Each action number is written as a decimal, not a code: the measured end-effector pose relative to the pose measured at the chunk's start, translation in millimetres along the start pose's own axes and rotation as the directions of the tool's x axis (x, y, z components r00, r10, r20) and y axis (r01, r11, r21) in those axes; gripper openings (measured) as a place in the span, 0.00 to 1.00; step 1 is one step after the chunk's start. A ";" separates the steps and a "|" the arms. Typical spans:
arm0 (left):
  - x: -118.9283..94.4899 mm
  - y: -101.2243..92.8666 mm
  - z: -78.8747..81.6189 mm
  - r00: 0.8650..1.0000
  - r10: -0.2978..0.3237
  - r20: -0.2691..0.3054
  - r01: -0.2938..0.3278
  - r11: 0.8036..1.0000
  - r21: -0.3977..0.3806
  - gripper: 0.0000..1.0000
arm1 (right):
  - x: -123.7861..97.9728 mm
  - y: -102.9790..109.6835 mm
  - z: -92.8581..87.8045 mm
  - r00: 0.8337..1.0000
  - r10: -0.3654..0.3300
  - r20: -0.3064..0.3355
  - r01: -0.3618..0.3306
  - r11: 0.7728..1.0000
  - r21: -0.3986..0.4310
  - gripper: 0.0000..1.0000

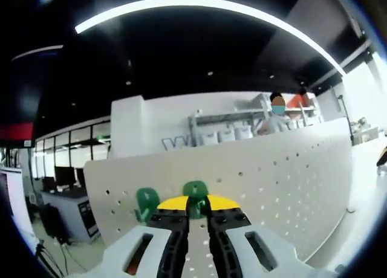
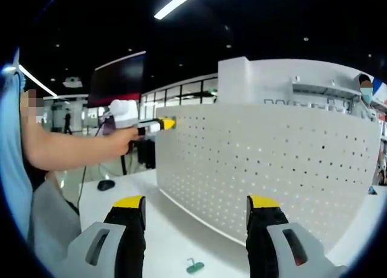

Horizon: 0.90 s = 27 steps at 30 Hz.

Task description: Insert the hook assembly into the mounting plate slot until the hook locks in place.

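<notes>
A green plastic hook point(image 1: 195, 196) is seen clamped between the yellow-tipped jaws of the left gripper point(image 1: 197, 210) at the lower centre of the left gripper view, pressed up against the white pegboard point(image 1: 254, 187) that serves as the mounting plate. A second green hook point(image 1: 147, 203) is already seated in the board just to its left. In the right gripper view, the board point(image 2: 266, 163) is shown upright on a white table point(image 2: 181, 242), filling the centre and right of the frame, while the left gripper point(image 2: 158, 126) is held at the panel's upper left edge by a person's hand point(image 2: 124, 140). The right gripper point(image 2: 196, 208) is seen at the bottom of that view with its jaws spread wide and nothing between them. A spare green hook point(image 2: 195, 266) is left lying on the table at the bottom centre, between those jaws.

The hook is judged light, rigid and smooth, so it is best gripped by its flat body, leaving the rear tabs free to enter the slots. The thin panel may flex or tip if pushed hard.
</notes>
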<state>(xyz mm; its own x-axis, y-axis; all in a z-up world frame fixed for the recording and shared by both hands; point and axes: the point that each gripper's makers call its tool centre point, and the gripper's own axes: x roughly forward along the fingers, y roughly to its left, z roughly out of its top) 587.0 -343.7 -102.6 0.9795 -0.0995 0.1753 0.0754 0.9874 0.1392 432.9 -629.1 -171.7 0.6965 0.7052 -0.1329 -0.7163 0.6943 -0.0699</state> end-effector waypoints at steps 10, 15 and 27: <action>-6.5 -3.6 -2.8 1.000 -0.018 -0.016 0.018 1.000 -0.021 0.19 | 1.6 3.4 3.0 1.000 0.006 0.006 -0.006 1.000 -0.002 0.68; -6.2 -4.8 -2.4 0.999 -0.029 -0.021 0.028 0.999 -0.033 0.25 | 1.3 4.2 3.7 1.000 0.006 0.007 -0.006 1.000 -0.002 0.68; -19.3 -15.3 -2.8 0.996 -0.082 -0.034 0.080 0.995 -0.061 0.35 | 2.6 6.8 4.5 1.000 0.012 0.011 -0.012 1.000 -0.005 0.68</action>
<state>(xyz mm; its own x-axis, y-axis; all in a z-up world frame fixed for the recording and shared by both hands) 567.5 -356.5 -110.8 0.9758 -0.1761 0.1297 0.1648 0.9819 0.0932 430.0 -621.9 -168.1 0.6879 0.7152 -0.1233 -0.7250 0.6848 -0.0729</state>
